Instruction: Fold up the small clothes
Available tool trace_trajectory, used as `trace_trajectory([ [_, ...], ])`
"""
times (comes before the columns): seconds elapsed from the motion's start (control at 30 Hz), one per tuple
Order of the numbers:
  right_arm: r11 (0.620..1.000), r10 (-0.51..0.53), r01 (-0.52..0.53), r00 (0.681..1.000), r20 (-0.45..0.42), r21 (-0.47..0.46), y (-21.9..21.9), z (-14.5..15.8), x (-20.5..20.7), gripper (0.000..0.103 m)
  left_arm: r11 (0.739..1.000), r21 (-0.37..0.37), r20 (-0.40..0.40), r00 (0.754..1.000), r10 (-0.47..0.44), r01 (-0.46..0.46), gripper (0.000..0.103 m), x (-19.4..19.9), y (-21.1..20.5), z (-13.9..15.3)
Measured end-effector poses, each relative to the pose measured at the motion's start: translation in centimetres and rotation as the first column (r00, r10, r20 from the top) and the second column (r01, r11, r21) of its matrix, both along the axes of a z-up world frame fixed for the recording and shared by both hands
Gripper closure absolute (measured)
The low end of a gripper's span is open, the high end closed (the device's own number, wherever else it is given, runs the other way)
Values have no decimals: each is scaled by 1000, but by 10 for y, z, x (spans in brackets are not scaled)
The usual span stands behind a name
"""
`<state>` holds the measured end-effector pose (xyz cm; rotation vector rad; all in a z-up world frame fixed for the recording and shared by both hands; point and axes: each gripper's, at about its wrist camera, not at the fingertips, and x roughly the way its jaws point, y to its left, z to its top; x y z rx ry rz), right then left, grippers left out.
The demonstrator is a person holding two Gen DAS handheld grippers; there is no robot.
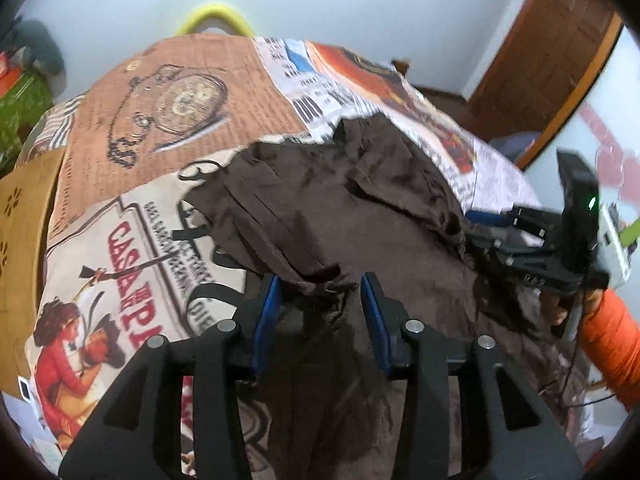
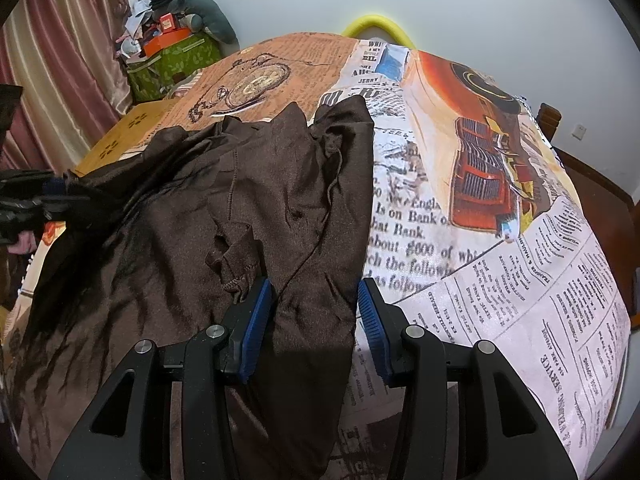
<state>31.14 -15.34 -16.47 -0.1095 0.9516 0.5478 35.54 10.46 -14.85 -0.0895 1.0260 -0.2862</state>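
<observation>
Far left, past the bed edge: green leaf-print storage box (image 2: 176,66) piled with clutter, beside striped pink curtains (image 2: 60,60). Bed covered by a vintage newspaper-print sheet (image 2: 500,280), with a pocket-watch picture far left and an orange car picture right. Dark brown, shiny, crumpled small garment (image 2: 240,200) lay on the near-middle of the sheet, upper part bunched toward the far side, drawstring trailing across it.

Left hand-held gripper (image 1: 320,292): blue-padded jaws stood apart, a bunched fold with the cord lying between them, pads not pressing on it. So open, nothing gripped.

Right hand-held gripper (image 2: 316,300): jaws also apart, straddling the garment's right strip; the left pad sat against the fabric, the right pad was just off its right edge, over the sheet. No clamp visible, so open.

An orange sleeve (image 1: 612,344) showed at the right of the left wrist view.
</observation>
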Motion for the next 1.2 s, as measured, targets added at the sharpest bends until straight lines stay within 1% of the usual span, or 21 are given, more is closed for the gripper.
trace_trajectory([
  [0.1, 1000, 2, -2, 1000, 1, -8, 0, 0, 0, 61, 999, -6, 34, 999, 36, -36, 60, 1, 13, 13],
  [0.23, 1000, 3, -3, 1000, 2, -16, 1, 1, 0, 61, 997, -33, 40, 997, 64, -63, 59, 12, 23, 21],
  [0.27, 1000, 4, -4, 1000, 3, -18, 1, 1, 0, 61, 997, -39, 33, 997, 65, -64, 58, 17, 24, 21],
  [0.33, 1000, 6, -6, 1000, 5, -23, 1, 2, -1, 61, 996, -39, 23, 997, 77, -76, 51, 27, 28, 19],
  [0.37, 1000, 5, -5, 1000, 5, -24, 1, 1, -1, 61, 995, -41, 15, 996, 88, -87, 50, 31, 31, 16],
  [0.43, 1000, 5, -5, 1000, 4, -24, 1, 1, -1, 61, 989, -67, -26, 991, 132, -134, 50, 41, 41, 6],
  [0.5, 1000, 5, -5, 1000, 3, -22, 1, 1, 0, 61, 980, -97, -84, 983, 166, -174, 50, 49, 49, -8],
  [0.6, 1000, 6, -6, 1000, 0, -24, 0, 2, -1, 61, 980, -95, -123, 979, 161, -173, 50, 51, 45, -24],
  [0.67, 1000, 10, -9, 1000, 7, -25, -1, 6, -2, 61, 987, -77, -115, 985, 129, -139, 50, 46, 35, -29],
  [0.77, 1000, 23, -22, 999, 45, -20, -1, 24, -5, 61, 995, -67, -95, 993, 70, -77, 50, 36, 18, -33],
  [0.87, 999, 38, -38, 997, 65, 8, 7, 43, -3, 61, 996, -65, -95, 994, 48, -55, 50, 29, 10, -36],
  [0.97, 997, 57, -60, 996, 73, 37, 21, 57, 0, 61, 996, -61, -70, 996, 55, -60, 50, 18, 13, -30],
  [1.03, 996, 78, -81, 993, 90, 31, 38, 63, -1, 61, 995, -60, -50, 996, 77, -80, 50, 11, 21, -23],
  [1.13, 993, 111, -112, 991, 81, 19, 63, 62, 0, 61, 990, -49, -13, 991, 130, -130, 49, -7, 42, -9],
  [1.2, 989, 146, -148, 987, 63, 16, 83, 61, 1, 61, 985, -11, 15, 984, 175, -175, 49, -21, 59, -2],
])
